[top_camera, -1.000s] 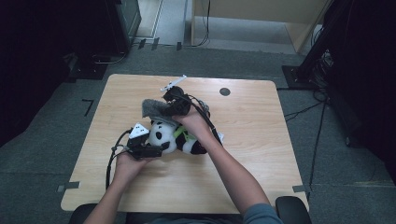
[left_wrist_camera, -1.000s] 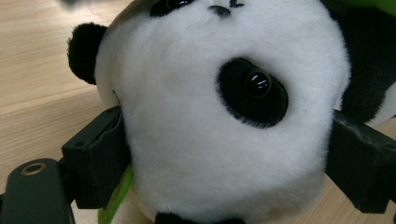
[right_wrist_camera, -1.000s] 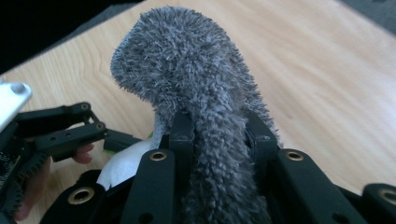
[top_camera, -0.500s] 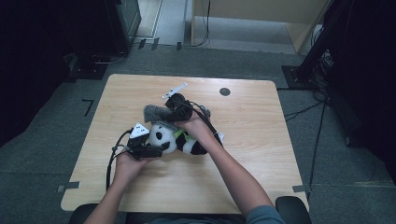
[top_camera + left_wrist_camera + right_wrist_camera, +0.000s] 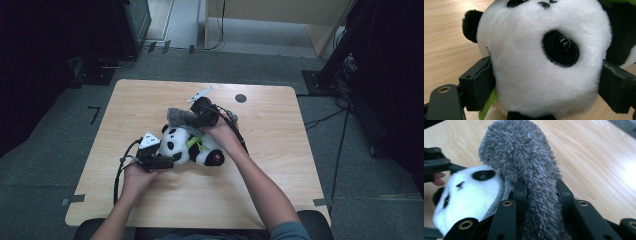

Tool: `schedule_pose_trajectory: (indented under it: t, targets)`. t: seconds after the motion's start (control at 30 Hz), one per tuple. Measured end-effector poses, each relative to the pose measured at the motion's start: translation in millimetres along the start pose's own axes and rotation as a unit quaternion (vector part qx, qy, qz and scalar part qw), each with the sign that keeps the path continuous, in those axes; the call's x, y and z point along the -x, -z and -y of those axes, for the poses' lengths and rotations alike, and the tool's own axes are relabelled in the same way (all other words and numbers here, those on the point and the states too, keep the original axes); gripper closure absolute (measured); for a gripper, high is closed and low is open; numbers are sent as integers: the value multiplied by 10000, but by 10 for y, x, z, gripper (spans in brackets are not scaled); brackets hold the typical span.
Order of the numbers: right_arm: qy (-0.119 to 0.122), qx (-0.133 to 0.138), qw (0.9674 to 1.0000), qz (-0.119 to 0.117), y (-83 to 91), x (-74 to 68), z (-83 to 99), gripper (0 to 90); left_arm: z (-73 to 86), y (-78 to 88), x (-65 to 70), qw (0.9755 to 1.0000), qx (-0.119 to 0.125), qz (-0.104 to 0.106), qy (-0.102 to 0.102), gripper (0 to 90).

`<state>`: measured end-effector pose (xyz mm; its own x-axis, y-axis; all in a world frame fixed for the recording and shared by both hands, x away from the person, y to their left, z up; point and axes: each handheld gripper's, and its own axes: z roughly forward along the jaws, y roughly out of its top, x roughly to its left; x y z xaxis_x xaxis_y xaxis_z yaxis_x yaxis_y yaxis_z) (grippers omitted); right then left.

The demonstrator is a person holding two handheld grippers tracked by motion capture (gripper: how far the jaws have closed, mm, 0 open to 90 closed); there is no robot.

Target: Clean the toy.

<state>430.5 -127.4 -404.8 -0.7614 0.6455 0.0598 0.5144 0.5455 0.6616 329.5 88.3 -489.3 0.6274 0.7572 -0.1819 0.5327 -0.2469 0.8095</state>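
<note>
**Grey hat closing in on the panda's head**

Your right gripper [image 5: 200, 112] has carried the grey fuzzy hat [image 5: 524, 170] down and toward you over the last second, so it now sits just beside the head of the panda plush [image 5: 192, 147], its edge touching the white fur in the right gripper view. The jaws of that gripper are clenched on the hat's lower part, 1 on each side.

Your left gripper [image 5: 165, 160] has kept still. Its 2 jaws stand wide and press the panda's head between them, holding the toy down on the worktop [image 5: 280, 190].

By my reading, the hat is about to go over the head; you would need its opening facing the crown first.
</note>
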Motion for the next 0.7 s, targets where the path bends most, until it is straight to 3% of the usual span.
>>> schedule_pose_trajectory:
  t: [0.3,0.53,0.6,0.7]
  targets:
    - [-183,3,9987,473,278,238,95,706,3,2,-9,10000,-13,7,14,114]
    - [-476,160,9974,509,445,435,225,721,8,6,8,10000,1,16,-71,113]
    - [-475,278,9968,584,498,464,224,720,10,5,5,10000,8,26,-68,113]
    - [-631,488,9955,512,612,495,228,721,12,6,2,10000,15,37,-69,112]
